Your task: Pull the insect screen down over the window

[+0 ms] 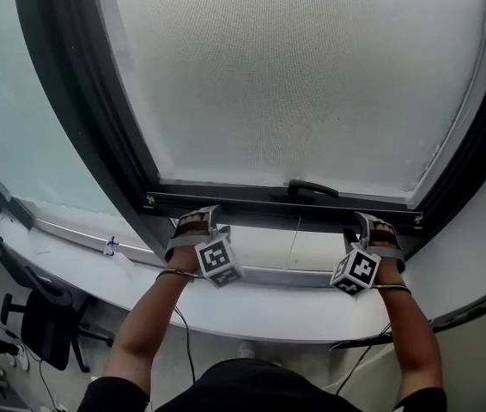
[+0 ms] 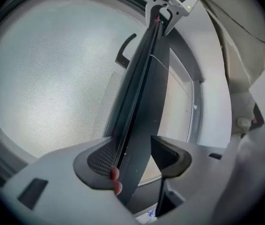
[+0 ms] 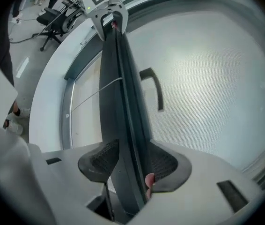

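The grey mesh insect screen [image 1: 303, 75] covers most of the window. Its dark bottom bar [image 1: 260, 202] sits low, just above the sill, with a black handle [image 1: 312, 188] at its middle. My left gripper [image 1: 196, 223] holds the bar's left end and my right gripper [image 1: 372, 227] holds its right end. In the left gripper view the bar [image 2: 137, 102] runs between the pads [image 2: 99, 158] of the left gripper [image 2: 132, 149], which press on it. In the right gripper view the right gripper [image 3: 132, 161] clamps the bar [image 3: 123, 102] the same way.
A white curved sill [image 1: 269, 307] lies below the bar, and a thin cord [image 1: 294, 239] hangs from the bar's middle. Dark window frame [image 1: 80, 101] borders the screen on both sides. An office chair [image 1: 45, 324] stands on the floor at lower left.
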Demonstrator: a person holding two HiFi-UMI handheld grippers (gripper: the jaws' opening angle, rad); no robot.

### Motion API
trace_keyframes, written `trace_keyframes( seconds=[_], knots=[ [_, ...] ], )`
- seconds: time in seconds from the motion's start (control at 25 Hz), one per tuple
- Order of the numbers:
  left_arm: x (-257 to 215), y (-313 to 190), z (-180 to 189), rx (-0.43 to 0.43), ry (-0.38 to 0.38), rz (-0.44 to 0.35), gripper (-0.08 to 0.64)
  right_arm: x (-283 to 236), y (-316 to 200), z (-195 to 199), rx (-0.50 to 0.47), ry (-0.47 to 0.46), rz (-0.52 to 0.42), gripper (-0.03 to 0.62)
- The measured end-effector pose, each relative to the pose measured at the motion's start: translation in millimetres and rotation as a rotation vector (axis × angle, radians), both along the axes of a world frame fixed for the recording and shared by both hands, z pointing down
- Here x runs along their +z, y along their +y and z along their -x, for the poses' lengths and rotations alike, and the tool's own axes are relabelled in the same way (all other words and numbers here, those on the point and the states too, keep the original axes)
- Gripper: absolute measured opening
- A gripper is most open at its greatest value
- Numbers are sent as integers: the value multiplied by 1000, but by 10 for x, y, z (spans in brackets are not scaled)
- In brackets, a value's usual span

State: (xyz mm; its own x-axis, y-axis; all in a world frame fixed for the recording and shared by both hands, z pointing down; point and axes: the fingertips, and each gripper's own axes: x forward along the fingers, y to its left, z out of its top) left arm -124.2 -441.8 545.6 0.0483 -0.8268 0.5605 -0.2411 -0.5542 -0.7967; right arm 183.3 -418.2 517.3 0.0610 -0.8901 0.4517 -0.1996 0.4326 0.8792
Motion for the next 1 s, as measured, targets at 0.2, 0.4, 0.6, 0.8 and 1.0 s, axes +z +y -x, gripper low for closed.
trace_keyframes(
  seconds=[0.2, 0.4, 0.6, 0.8, 1.0],
  knots=[
    [-492, 165, -204, 19, 290, -55, 239, -460, 96, 224, -55, -176, -117, 207],
    [-929, 456, -342, 16, 629, -84, 217, -819, 310, 437, -106, -346, -190, 164],
    [-1154, 722, -321, -39, 789, -162, 92, -1117, 550, 538, -122, -547, -333, 69],
    [-1159, 965, -323, -94, 890, -187, 3, -1207, 770, 569, -116, -723, -386, 6],
    [-1234, 1271, -323, -126, 1162, -144, 3, -1141, 1055, 599, -60, -946, -322, 6]
  ],
)
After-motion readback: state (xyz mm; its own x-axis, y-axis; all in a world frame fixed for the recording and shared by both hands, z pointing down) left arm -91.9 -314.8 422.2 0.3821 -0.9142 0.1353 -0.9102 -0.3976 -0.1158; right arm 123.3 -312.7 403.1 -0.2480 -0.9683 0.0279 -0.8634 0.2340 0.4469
